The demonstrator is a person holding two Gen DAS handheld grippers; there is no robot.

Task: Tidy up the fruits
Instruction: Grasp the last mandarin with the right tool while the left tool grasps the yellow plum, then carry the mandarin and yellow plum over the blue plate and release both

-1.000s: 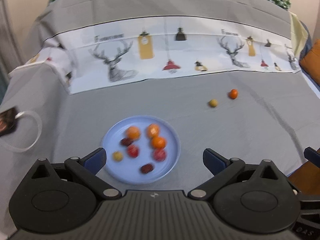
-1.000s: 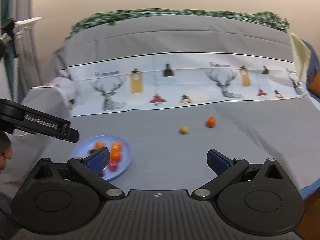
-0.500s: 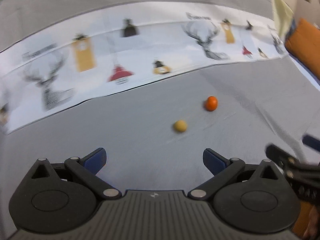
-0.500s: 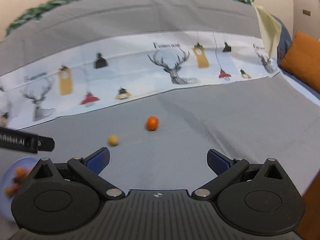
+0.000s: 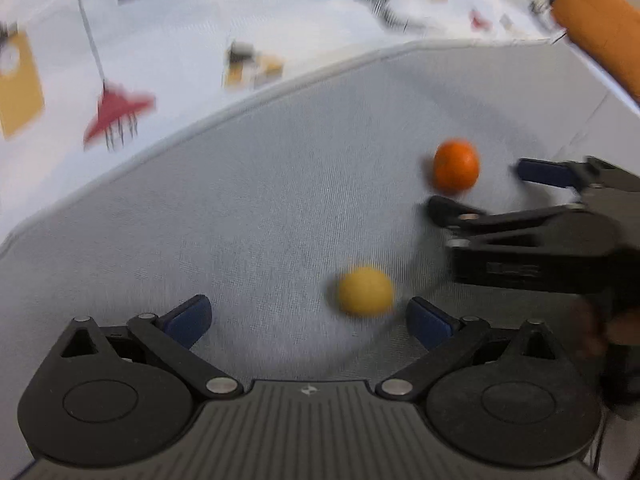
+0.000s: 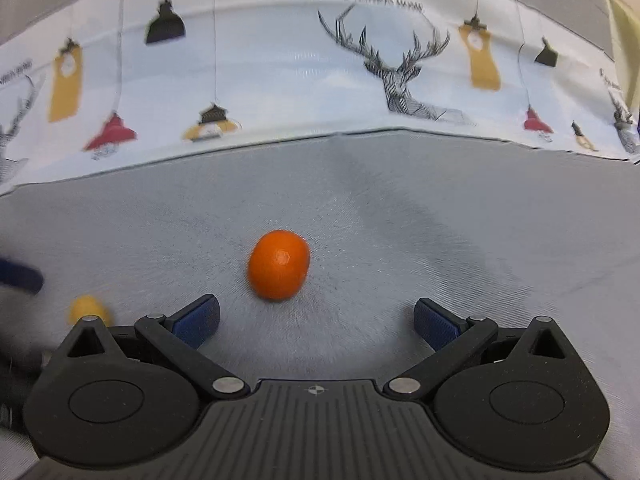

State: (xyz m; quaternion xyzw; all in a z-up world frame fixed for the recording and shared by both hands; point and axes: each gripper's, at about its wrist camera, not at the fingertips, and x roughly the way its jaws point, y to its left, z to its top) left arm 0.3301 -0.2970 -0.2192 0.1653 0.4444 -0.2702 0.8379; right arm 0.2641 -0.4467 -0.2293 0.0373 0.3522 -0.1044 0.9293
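Observation:
A small yellow fruit (image 5: 365, 291) lies on the grey cloth just ahead of my left gripper (image 5: 308, 318), nearer its right finger; the jaws stand open and hold nothing. An orange fruit (image 5: 456, 171) sits farther right, close to the right gripper's fingers (image 5: 544, 172). In the right wrist view the orange fruit (image 6: 279, 265) rests just ahead of my open right gripper (image 6: 316, 322), slightly left of centre. The yellow fruit (image 6: 87, 309) shows at the lower left, blurred. The blue plate is out of view.
A white cloth band printed with deer and lamps (image 6: 320, 64) runs across the back of the grey surface (image 6: 440, 220). An orange cushion (image 5: 600, 24) lies at the far right. A hand (image 5: 612, 328) holds the right gripper.
Both grippers have moved forward and down toward the two loose fruits, which now look much larger. The blue plate of fruit has left both views. Both stay open.

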